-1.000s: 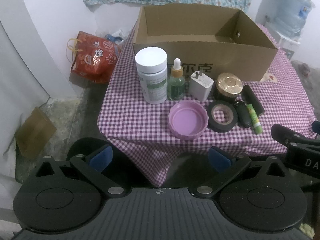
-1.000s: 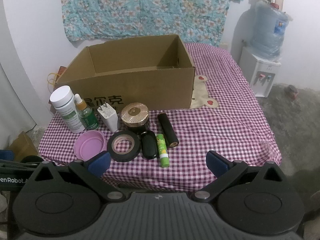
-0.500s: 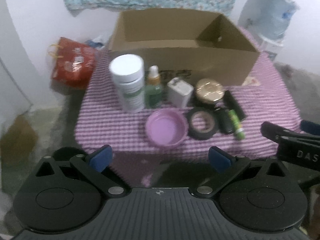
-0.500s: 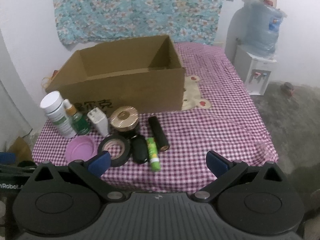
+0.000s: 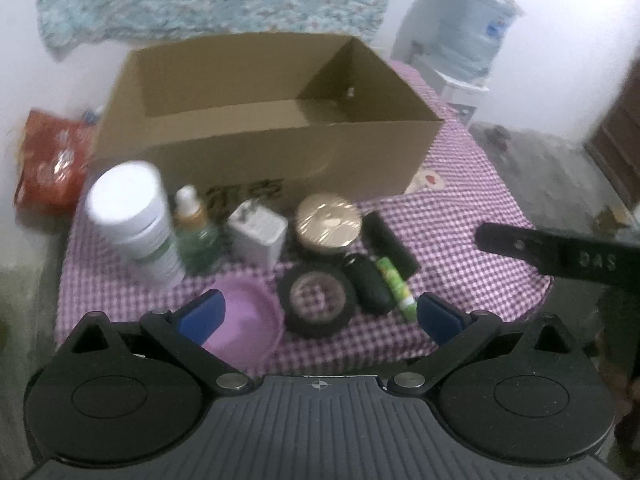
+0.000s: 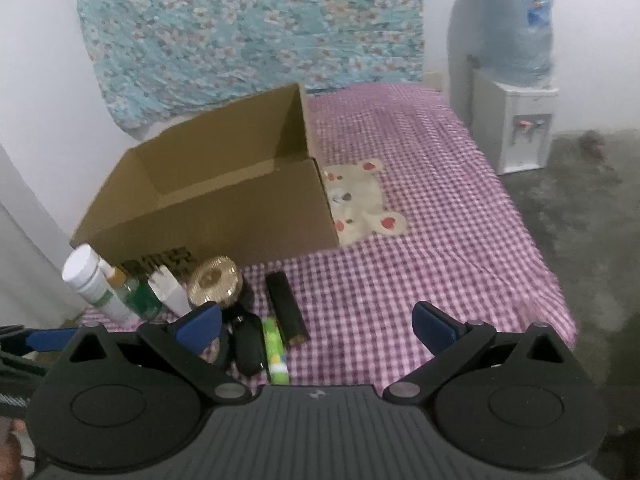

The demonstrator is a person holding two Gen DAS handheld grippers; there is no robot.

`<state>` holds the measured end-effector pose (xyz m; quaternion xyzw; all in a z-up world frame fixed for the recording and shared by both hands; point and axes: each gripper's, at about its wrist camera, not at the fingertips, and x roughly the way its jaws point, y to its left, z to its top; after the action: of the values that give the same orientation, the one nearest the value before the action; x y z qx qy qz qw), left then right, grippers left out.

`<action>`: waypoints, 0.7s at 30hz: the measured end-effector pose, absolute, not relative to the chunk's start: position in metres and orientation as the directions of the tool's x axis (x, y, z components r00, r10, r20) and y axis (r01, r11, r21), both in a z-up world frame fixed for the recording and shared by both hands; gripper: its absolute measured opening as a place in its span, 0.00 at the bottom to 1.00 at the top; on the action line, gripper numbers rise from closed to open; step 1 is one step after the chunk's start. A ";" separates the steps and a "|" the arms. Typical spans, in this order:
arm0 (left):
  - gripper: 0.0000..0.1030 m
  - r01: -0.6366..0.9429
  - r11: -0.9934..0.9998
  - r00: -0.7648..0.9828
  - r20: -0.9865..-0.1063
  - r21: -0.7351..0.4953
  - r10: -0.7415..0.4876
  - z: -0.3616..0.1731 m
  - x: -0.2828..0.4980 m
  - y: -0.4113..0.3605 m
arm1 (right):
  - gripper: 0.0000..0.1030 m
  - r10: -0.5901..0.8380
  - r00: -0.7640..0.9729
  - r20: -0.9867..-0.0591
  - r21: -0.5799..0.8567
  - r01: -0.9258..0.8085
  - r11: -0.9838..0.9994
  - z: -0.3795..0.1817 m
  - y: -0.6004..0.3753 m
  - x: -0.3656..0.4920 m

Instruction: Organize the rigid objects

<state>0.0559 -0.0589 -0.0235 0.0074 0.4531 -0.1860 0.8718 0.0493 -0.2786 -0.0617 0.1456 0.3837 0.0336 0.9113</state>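
An open cardboard box stands on the checked tablecloth. In front of it are a white bottle, a green dropper bottle, a white charger, a gold-lidded jar, a purple lid, a black tape roll, a black oval case, a green tube and a black cylinder. My left gripper hangs open just before the tape roll. My right gripper is open, near the green tube and the black cylinder.
A water dispenser stands at the right past the table. A red bag lies on the floor at the left. A floral cloth hangs on the back wall. A bear patch marks the cloth right of the box.
Both grippers have moved forward toward the objects; the row now sits lower and larger in both views. The left view has swung right. Both stay open.
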 end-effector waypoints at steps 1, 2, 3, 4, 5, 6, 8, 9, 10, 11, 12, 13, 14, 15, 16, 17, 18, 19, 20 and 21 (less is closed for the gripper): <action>1.00 0.349 0.925 0.512 -0.796 -0.150 -0.323 -0.026 0.059 -0.064 | 0.99 0.196 0.700 -0.687 0.303 0.031 0.953 -0.064 -0.280 0.056; 0.99 0.366 0.920 0.504 -0.802 -0.140 -0.322 -0.029 0.063 -0.070 | 0.97 0.215 0.691 -0.690 0.308 0.011 0.951 -0.066 -0.280 0.064; 0.99 0.383 0.915 0.496 -0.808 -0.126 -0.319 -0.031 0.066 -0.076 | 0.95 0.234 0.678 -0.697 0.312 -0.007 0.950 -0.070 -0.279 0.072; 0.98 0.401 0.909 0.491 -0.812 -0.112 -0.317 -0.034 0.069 -0.081 | 0.91 0.250 0.662 -0.707 0.315 -0.022 0.949 -0.074 -0.278 0.081; 0.97 0.420 0.902 0.488 -0.814 -0.099 -0.317 -0.036 0.070 -0.086 | 0.85 0.258 0.648 -0.717 0.315 -0.029 0.949 -0.078 -0.277 0.088; 0.96 0.439 0.895 0.489 -0.813 -0.083 -0.316 -0.038 0.071 -0.092 | 0.81 0.267 0.633 -0.727 0.313 -0.041 0.949 -0.082 -0.275 0.094; 0.92 0.471 0.880 0.489 -0.813 -0.060 -0.317 -0.041 0.073 -0.102 | 0.69 0.283 0.599 -0.749 0.309 -0.062 0.949 -0.092 -0.271 0.107; 0.88 0.483 0.874 0.489 -0.812 -0.050 -0.317 -0.043 0.074 -0.107 | 0.66 0.292 0.583 -0.758 0.308 -0.074 0.949 -0.097 -0.268 0.113; 0.86 0.492 0.869 0.490 -0.811 -0.046 -0.320 -0.044 0.075 -0.110 | 0.64 0.301 0.571 -0.764 0.308 -0.088 0.947 -0.101 -0.265 0.119; 0.79 0.499 0.865 0.488 -0.811 -0.043 -0.322 -0.045 0.077 -0.113 | 0.62 0.308 0.561 -0.768 0.306 -0.101 0.947 -0.104 -0.263 0.123; 0.73 0.505 0.862 0.483 -0.813 -0.044 -0.324 -0.047 0.079 -0.116 | 0.60 0.314 0.552 -0.773 0.303 -0.114 0.946 -0.107 -0.260 0.127; 0.71 0.509 0.859 0.476 -0.816 -0.049 -0.329 -0.048 0.082 -0.119 | 0.55 0.320 0.542 -0.777 0.303 -0.123 0.945 -0.110 -0.259 0.131; 0.69 0.511 0.858 0.469 -0.818 -0.058 -0.334 -0.049 0.084 -0.120 | 0.48 0.330 0.528 -0.782 0.308 -0.133 0.942 -0.113 -0.257 0.136; 0.65 0.514 0.855 0.462 -0.819 -0.067 -0.341 -0.051 0.087 -0.121 | 0.45 0.339 0.517 -0.786 0.314 -0.139 0.939 -0.116 -0.256 0.139; 0.63 0.517 0.853 0.454 -0.820 -0.075 -0.347 -0.052 0.089 -0.123 | 0.38 0.348 0.506 -0.789 0.322 -0.141 0.936 -0.119 -0.256 0.143; 0.60 0.520 0.850 0.449 -0.822 -0.079 -0.351 -0.053 0.090 -0.124 | 0.30 0.357 0.495 -0.792 0.332 -0.141 0.933 -0.122 -0.256 0.146; 0.59 0.523 0.848 0.444 -0.823 -0.083 -0.354 -0.054 0.091 -0.126 | 0.28 0.364 0.486 -0.794 0.340 -0.141 0.930 -0.124 -0.257 0.148; 0.58 0.527 0.845 0.438 -0.824 -0.088 -0.360 -0.055 0.092 -0.127 | 0.26 0.377 0.477 -0.794 0.356 -0.138 0.924 -0.127 -0.259 0.149; 0.58 0.531 0.842 0.433 -0.824 -0.094 -0.365 -0.057 0.094 -0.130 | 0.23 0.390 0.467 -0.794 0.373 -0.132 0.918 -0.129 -0.262 0.150; 0.57 0.535 0.838 0.426 -0.825 -0.103 -0.373 -0.057 0.094 -0.132 | 0.23 0.398 0.462 -0.793 0.386 -0.125 0.914 -0.131 -0.264 0.150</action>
<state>0.0943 -0.1318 -0.0568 0.0878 0.4627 -0.2704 0.8397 0.1500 -0.2641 -0.1306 0.1379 0.4951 0.1550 0.8437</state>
